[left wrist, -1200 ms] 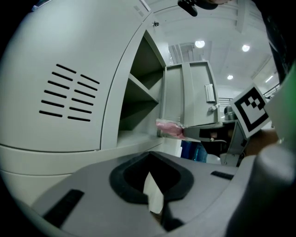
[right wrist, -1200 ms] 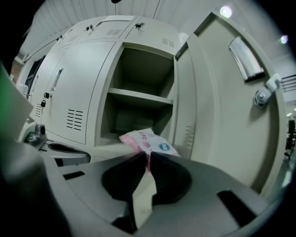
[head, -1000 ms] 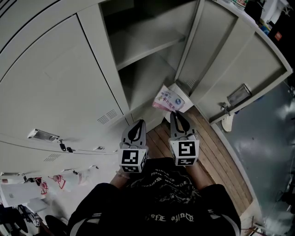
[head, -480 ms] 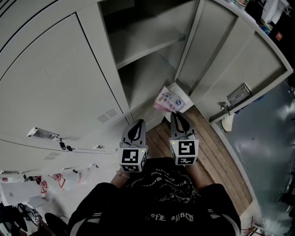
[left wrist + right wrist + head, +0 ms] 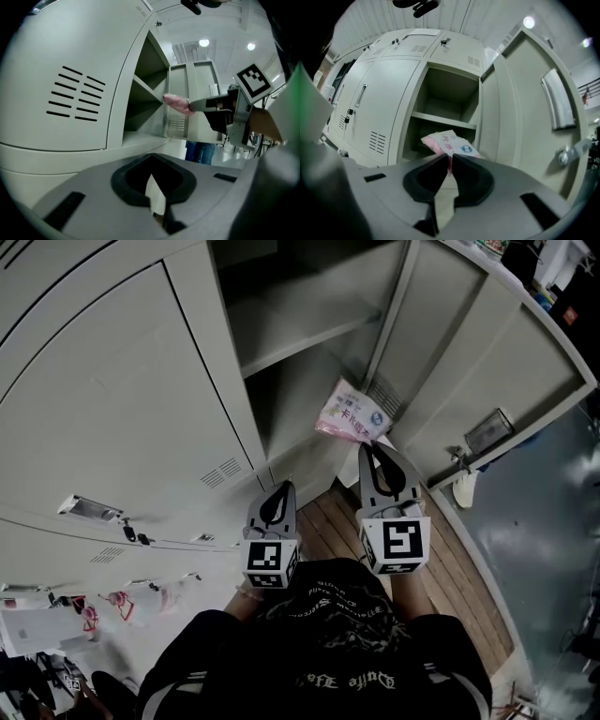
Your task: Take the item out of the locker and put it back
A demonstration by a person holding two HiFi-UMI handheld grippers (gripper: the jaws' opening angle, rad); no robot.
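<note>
Firmly pinched, the right gripper's jaws stood almost together on the near edge of the pink packet. The rest of the packet stuck out ahead of the fingertips, clear of any surface. It hung in front of the locker's lower opening, just below the front edge of the shelf. Free space lay ahead of the tips inside that compartment. To the right of the fingers the open door stood close beside the packet, its inner edge narrowing the room on that side.

From the head view, the left gripper sat beside the right gripper and a little behind it, with its jaws closed on nothing. Its tips faced the bottom corner of the shut locker door, and the wooden floor strip lay between the two grippers.
</note>
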